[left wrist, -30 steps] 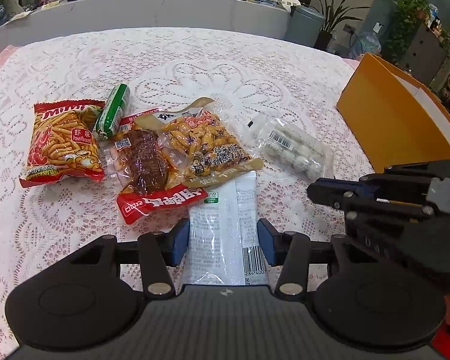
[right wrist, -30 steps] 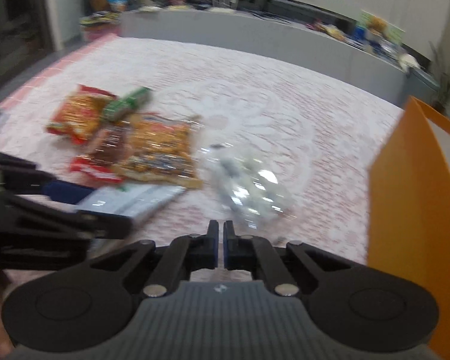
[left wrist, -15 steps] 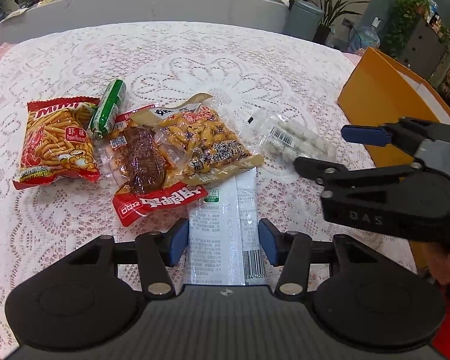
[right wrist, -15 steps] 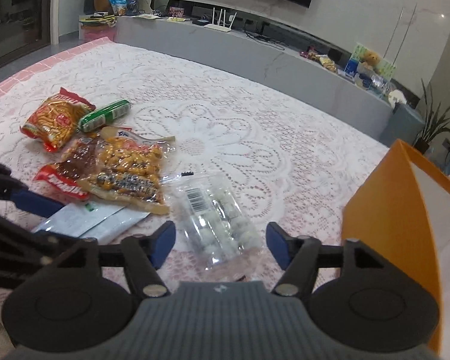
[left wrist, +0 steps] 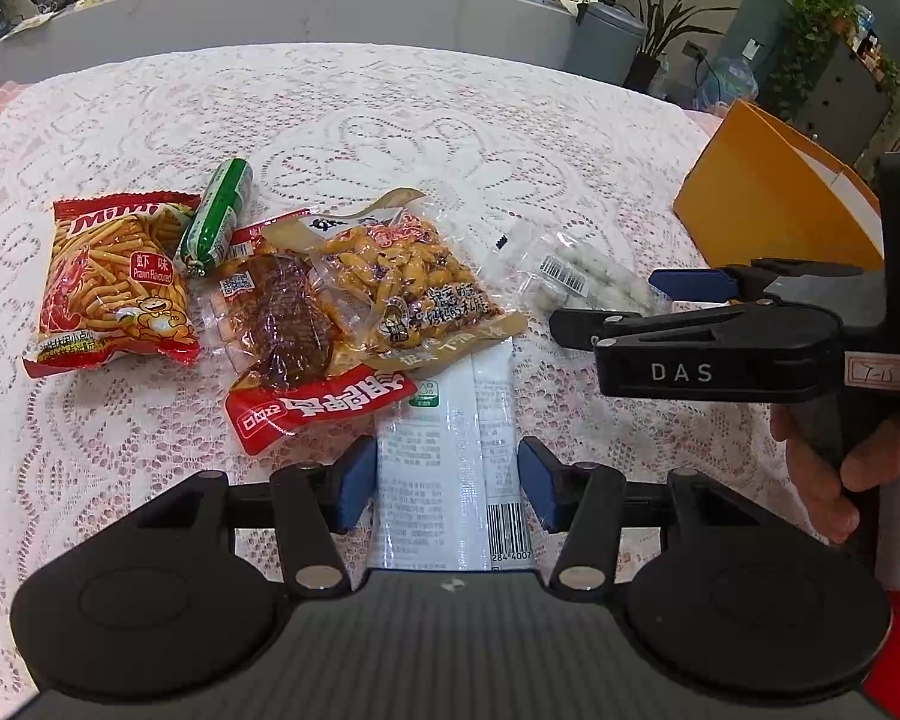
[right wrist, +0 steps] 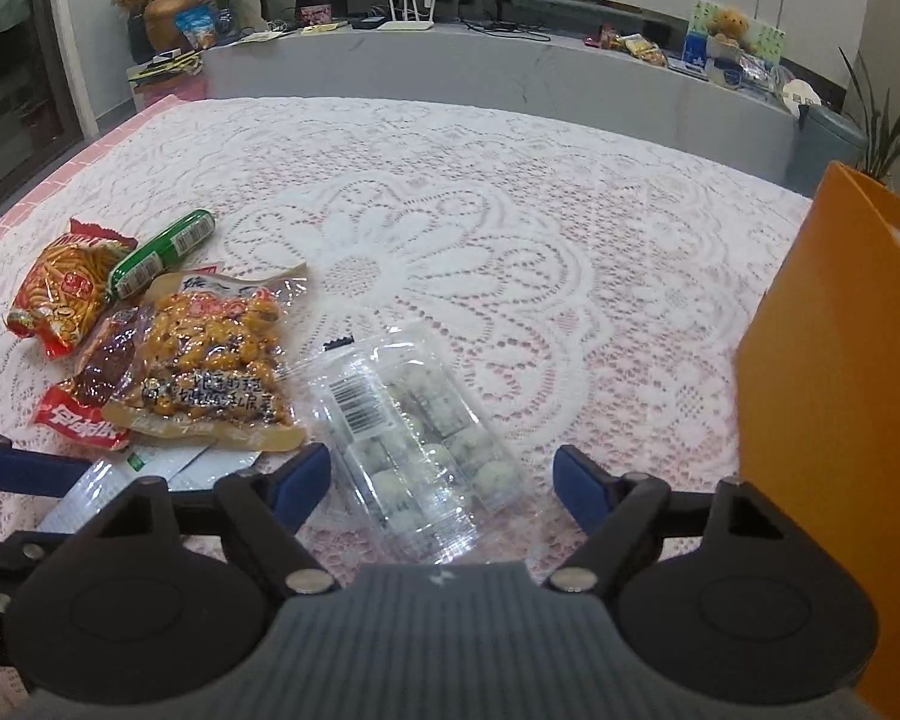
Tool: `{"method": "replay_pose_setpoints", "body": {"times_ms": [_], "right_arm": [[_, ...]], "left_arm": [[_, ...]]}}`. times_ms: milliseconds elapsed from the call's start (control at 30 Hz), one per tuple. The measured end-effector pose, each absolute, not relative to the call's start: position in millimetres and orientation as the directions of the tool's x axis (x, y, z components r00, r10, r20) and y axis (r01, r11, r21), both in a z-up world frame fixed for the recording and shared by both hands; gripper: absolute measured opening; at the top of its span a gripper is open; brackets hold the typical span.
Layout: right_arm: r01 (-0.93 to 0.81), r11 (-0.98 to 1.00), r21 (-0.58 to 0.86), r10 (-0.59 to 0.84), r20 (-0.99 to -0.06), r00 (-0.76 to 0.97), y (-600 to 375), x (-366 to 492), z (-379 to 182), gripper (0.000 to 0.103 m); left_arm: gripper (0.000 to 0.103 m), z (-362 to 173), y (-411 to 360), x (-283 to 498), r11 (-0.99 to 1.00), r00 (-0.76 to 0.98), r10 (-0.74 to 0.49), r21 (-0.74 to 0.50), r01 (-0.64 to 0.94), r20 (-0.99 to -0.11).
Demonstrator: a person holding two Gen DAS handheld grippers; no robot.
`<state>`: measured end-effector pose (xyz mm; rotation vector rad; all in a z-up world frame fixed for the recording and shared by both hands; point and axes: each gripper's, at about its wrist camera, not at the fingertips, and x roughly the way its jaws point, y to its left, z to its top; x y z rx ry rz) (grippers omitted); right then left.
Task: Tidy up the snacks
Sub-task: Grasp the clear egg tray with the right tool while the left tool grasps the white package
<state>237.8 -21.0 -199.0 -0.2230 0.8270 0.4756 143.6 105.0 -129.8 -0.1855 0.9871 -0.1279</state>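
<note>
On the lace-covered counter (right wrist: 510,192) the clear pack of white sweets (right wrist: 414,444) lies between the right gripper (right wrist: 441,480) fingers, spreading and untouching; it looks light, crinkly, slippery, best pinched across its middle.

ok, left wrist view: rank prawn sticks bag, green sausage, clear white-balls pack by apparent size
1. prawn sticks bag
2. clear white-balls pack, smaller, though partly hidden behind the right gripper
3. green sausage, clearly the smallest
</note>
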Motion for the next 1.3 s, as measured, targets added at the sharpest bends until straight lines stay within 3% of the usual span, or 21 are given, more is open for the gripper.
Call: {"method": "replay_pose_setpoints", "body": {"times_ms": [267,400,533,800,1000,1067,1167,1300], "right_arm": [[-0.527,0.849,-0.037,0.321,-0.756,0.570,-13,225,-197,0.067],[-0.507,0.861,-0.043,0.274,-0.800,0.533,-9,214,-192,0.066],[-0.455,0.890,-0.017,0.236,-0.837,0.493,-15,200,-190,0.068],[-0.502,0.863,-0.049,0.255,-0.817,0.517,-11,202,-193,0.070],[-0.508,0.856,-0.092,0.242,-0.798,0.552,-10,205,-195,0.080],[-0.499,0.865,-0.055,0.258,-0.804,0.536,-12,208,-196,0.075],[-0.500,0.866,-0.018,0.285,-0.802,0.524,-13,208,-194,0.062],[-0.507,0.861,-0.043,0.276,-0.798,0.536,-9,202,-193,0.060]], "left_arm": [[0.067,-130,101,142,0.982,0.544,-0.179,-0.183,0.049,-0.820],[0.067,-131,102,143,0.981,0.544,-0.185,-0.188,0.051,-0.819],[0.068,-131,100,142,0.983,0.544,-0.180,-0.171,0.068,-0.819],[0.072,-132,95,141,0.984,0.541,-0.176,-0.142,0.103,-0.823],[0.073,-132,92,139,0.986,0.539,-0.165,-0.121,0.116,-0.826],[0.072,-132,89,139,0.987,0.538,-0.154,-0.100,0.127,-0.829],[0.064,-132,86,138,0.986,0.541,-0.149,-0.085,0.141,-0.828],[0.058,-131,90,136,0.986,0.547,-0.158,-0.107,0.124,-0.822]]}}
